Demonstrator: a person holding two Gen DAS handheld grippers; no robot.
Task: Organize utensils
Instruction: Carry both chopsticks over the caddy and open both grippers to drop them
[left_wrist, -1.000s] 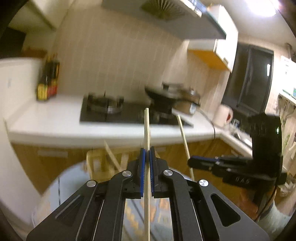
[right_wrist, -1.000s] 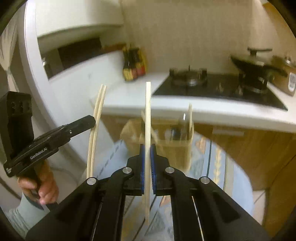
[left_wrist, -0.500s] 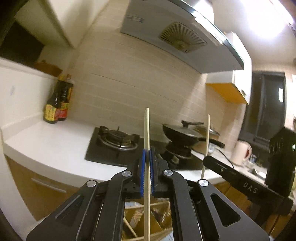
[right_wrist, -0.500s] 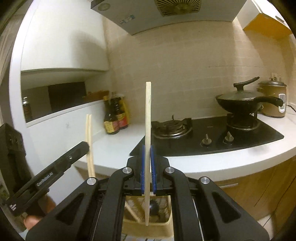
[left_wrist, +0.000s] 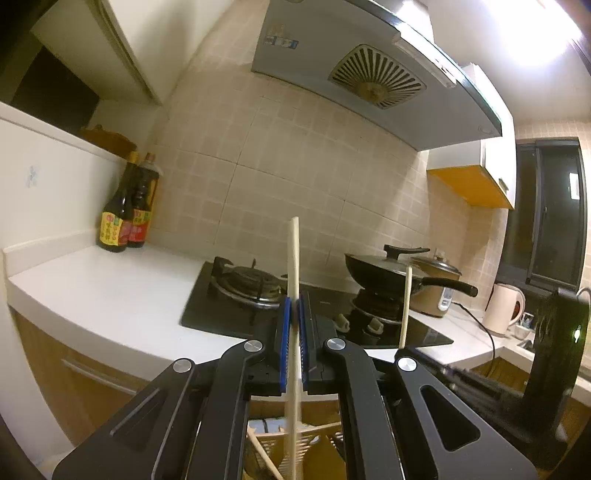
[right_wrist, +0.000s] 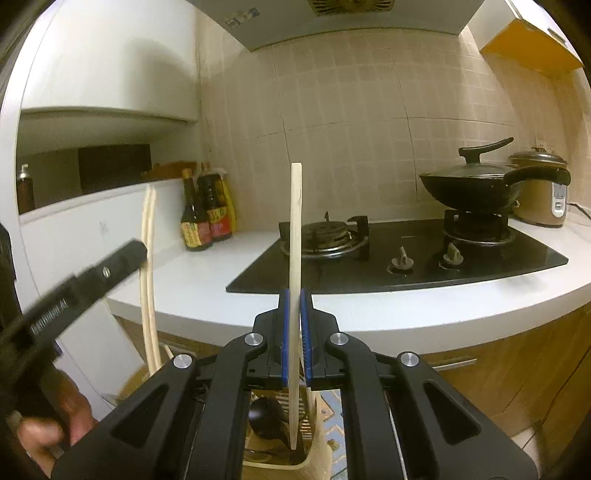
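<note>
My left gripper (left_wrist: 293, 314) is shut on pale wooden chopsticks (left_wrist: 294, 258) held upright; from the right wrist view they show as a pair (right_wrist: 149, 280) in that gripper (right_wrist: 142, 251). My right gripper (right_wrist: 294, 306) is shut on another pale chopstick (right_wrist: 296, 236), also upright, and its lower end hangs just above a beige utensil holder (right_wrist: 280, 467) with a dark spoon (right_wrist: 267, 417) in it. The holder (left_wrist: 321, 448) also shows below my left gripper. The right gripper's chopstick (left_wrist: 406, 302) stands to the right in the left wrist view.
A white counter (right_wrist: 207, 280) carries a black gas hob (right_wrist: 399, 258), a lidded black pan (right_wrist: 476, 184), a rice cooker (right_wrist: 543, 192) and sauce bottles (right_wrist: 205, 218). A white kettle (left_wrist: 504, 308) stands at the far right. Wooden cabinet doors (right_wrist: 509, 373) are under the counter.
Both grippers have tilted up and risen, so the counter and hood fill the views and the holder has slid to the bottom edge. Both stay shut on their chopsticks.
</note>
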